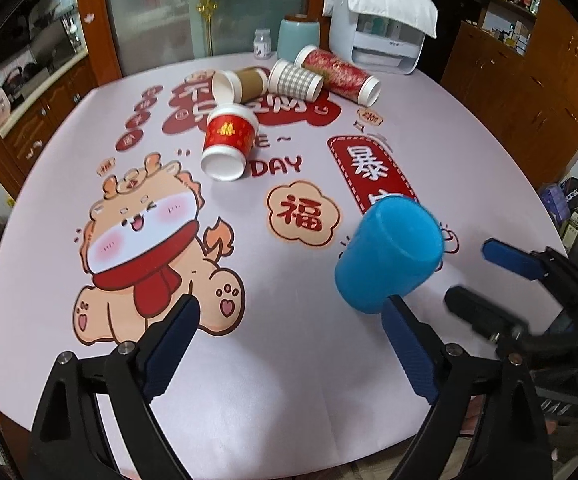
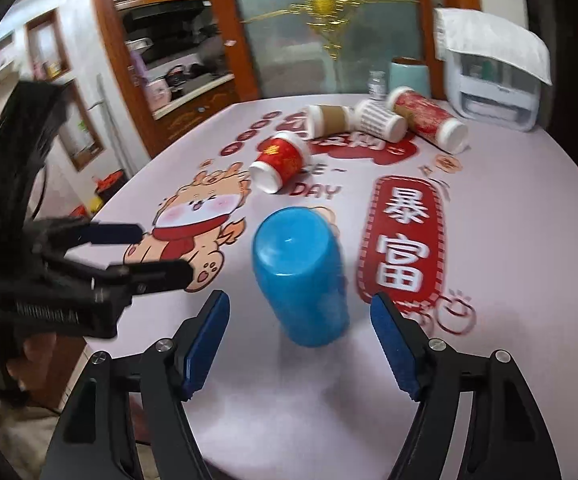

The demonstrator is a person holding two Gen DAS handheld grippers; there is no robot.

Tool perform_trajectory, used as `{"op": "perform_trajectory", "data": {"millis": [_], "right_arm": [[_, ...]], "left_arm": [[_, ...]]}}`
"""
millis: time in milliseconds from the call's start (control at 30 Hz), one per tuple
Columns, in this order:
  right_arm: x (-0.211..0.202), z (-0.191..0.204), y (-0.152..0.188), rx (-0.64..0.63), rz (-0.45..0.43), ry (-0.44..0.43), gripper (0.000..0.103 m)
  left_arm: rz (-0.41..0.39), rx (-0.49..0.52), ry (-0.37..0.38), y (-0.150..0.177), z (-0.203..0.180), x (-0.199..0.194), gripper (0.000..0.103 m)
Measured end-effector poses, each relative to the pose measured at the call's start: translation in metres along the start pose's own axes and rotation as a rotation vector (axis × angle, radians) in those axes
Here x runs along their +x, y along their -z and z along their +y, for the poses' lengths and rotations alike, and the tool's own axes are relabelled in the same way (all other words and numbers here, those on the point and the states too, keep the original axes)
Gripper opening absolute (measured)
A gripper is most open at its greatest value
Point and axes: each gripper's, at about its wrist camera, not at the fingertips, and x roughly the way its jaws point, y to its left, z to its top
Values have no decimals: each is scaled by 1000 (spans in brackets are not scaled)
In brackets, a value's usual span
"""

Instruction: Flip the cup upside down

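A blue plastic cup (image 1: 389,254) stands upside down on the printed table mat, base up; it also shows in the right wrist view (image 2: 299,276). My right gripper (image 2: 299,320) is open, its blue fingers either side of the cup and not touching it. It shows in the left wrist view (image 1: 477,276) to the right of the cup. My left gripper (image 1: 289,320) is open and empty, left of the cup; in the right wrist view it (image 2: 157,250) hovers at the left.
Several paper cups lie on their sides at the far part of the table: a red one (image 1: 227,142), a brown one (image 1: 241,84), a checked one (image 1: 295,80), a tall red one (image 1: 339,74). A white appliance (image 1: 377,32), teal canister (image 1: 299,36) and small bottle (image 1: 262,43) stand behind.
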Motion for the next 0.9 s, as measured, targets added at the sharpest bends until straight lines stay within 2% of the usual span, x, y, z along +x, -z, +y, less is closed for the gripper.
{"op": "perform_trajectory", "data": {"millis": [100, 200, 300, 400, 533, 667, 900], "right_arm": [[-22, -6, -10, 60, 23, 55, 74], [-44, -11, -20, 112, 32, 68, 76], [-65, -8, -28, 93, 6, 145, 82], [-86, -4, -37, 89, -14, 173, 84], [-113, -1, -47, 93, -36, 203, 86], [-135, 2, -54, 108, -52, 193, 87], [-162, 9, -56, 124, -66, 184, 87]], "left_arm": [[-38, 14, -52, -1, -10, -13, 94], [-71, 17, -81, -5, -18, -27, 102], [-108, 13, -110, -12, -24, -43, 102], [-154, 11, -141, -16, -28, -59, 102], [-185, -1, -143, -23, -33, -76, 102], [-199, -8, -159, -25, -40, -87, 102], [-166, -73, -116, -22, -37, -93, 102]]}}
